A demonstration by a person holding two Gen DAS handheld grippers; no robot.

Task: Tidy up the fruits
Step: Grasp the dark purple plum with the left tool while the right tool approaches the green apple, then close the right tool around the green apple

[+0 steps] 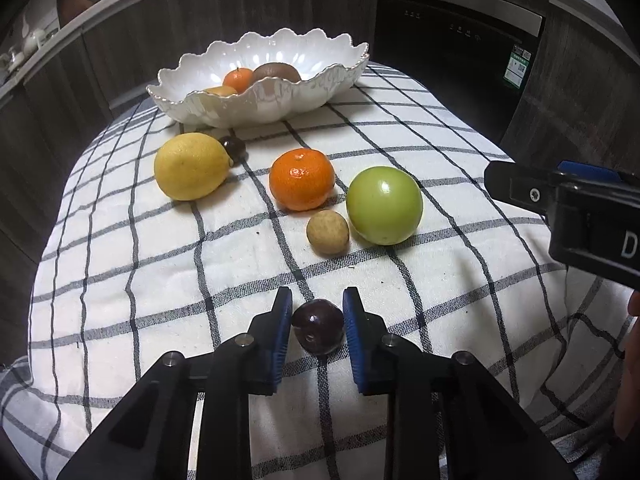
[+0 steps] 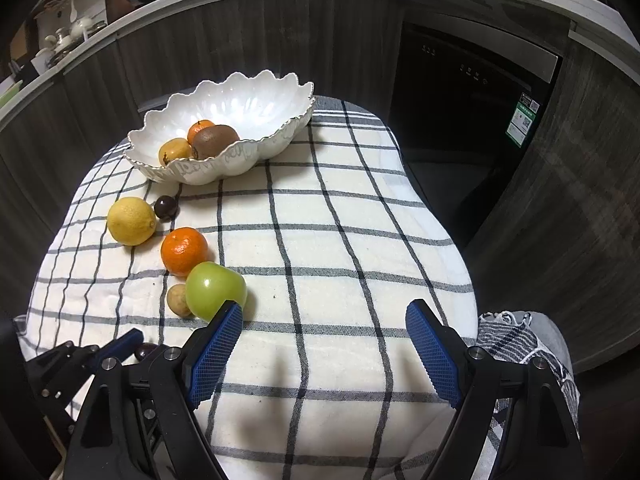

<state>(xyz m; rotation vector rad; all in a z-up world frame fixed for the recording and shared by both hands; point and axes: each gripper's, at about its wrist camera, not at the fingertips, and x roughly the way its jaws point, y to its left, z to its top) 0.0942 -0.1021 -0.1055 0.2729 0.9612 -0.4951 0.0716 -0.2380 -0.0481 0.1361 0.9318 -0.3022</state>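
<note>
1. Dark plum [image 1: 318, 332] is the fruit in play right now. It sits on the checked cloth [image 1: 160, 288] over the bench, well short of the white scalloped bowl [image 1: 256, 96] and nearer the camera than everything else.
2. Left gripper [image 1: 318, 332] has its jaws drawn in narrow around the plum, blue pads [image 1: 282, 336] right at its flanks. Looks like a grip on it.
3. Handling guess: small, light, smooth skin, a bit soft, so it could squirt out or bruise if squeezed hard. Across the widest middle seems the best spot.
4. Between plum and bowl: a small tan fruit [image 1: 328, 232], a green apple [image 1: 384, 205], a mandarin [image 1: 302, 179], a lemon [image 1: 192, 166], and a second dark fruit [image 1: 234, 147] just in front of the bowl.
5. The bowl already holds a kiwi [image 2: 214, 141], an orange one and a yellowish one, so lift over the row.
6. Right gripper [image 2: 324, 354] hangs to the side, jaws wide, nothing in them.
</note>
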